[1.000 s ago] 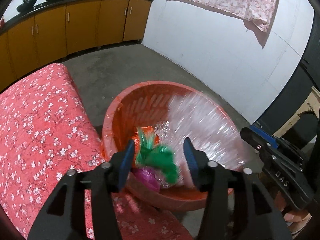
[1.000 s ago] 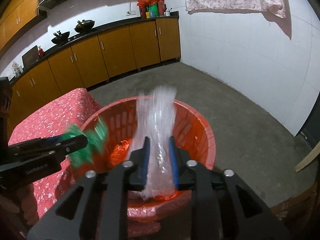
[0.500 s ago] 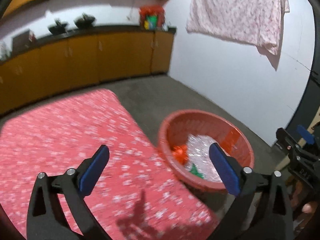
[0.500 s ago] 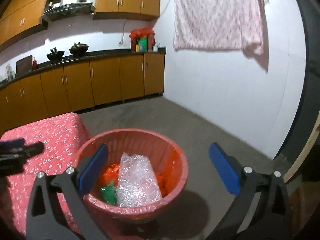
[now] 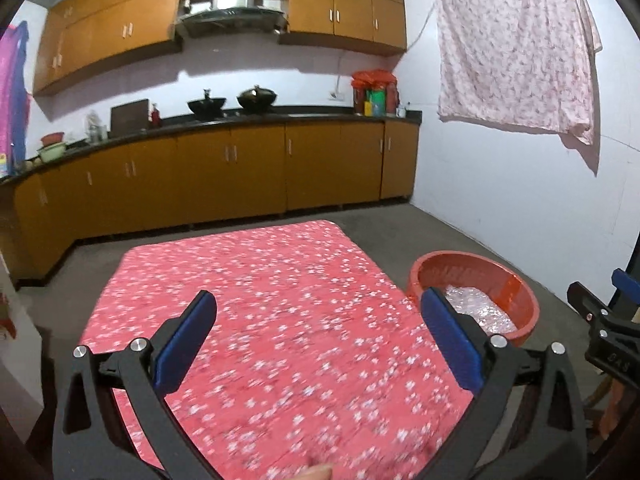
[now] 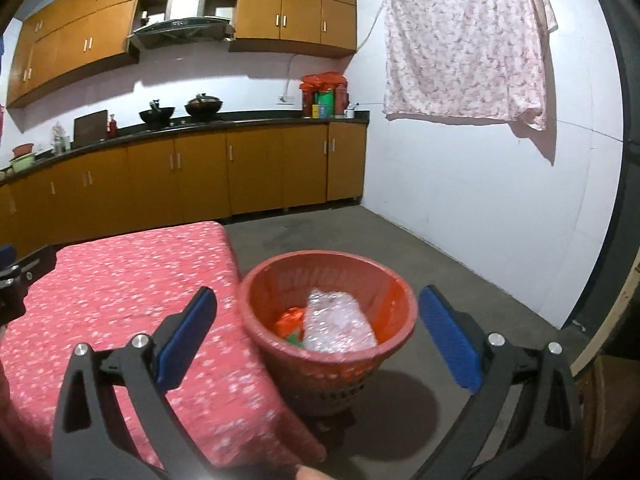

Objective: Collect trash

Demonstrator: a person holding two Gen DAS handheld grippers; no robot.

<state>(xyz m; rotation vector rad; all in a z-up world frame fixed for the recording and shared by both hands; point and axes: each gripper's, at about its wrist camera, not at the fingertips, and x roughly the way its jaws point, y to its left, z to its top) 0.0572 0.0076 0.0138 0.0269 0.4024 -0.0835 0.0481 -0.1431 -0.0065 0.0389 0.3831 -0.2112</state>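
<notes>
A red plastic basket [image 6: 404, 300] stands on the floor beside the table, also in the left wrist view [image 5: 524, 304]. Inside lie clear bubble wrap [image 6: 336, 322], an orange wrapper [image 6: 290, 318] and a bit of green wrapper [image 6: 295, 338]. My right gripper [image 6: 316, 334] is open and empty, held back from and above the basket. My left gripper [image 5: 318, 338] is open and empty above the table with the red flowered cloth [image 5: 280, 300]. The right gripper's side shows at the right edge of the left wrist view [image 5: 600, 320].
Orange kitchen cabinets [image 5: 240, 176] with a dark counter run along the back wall. A pink flowered cloth [image 5: 516, 48] hangs on the white wall at the right. Grey concrete floor [image 6: 460, 280] surrounds the basket.
Both grippers let go of their trash, the green wrapper and the bubble wrap, into the basket, opened wide and pulled back and up. The left one swung over the table.
</notes>
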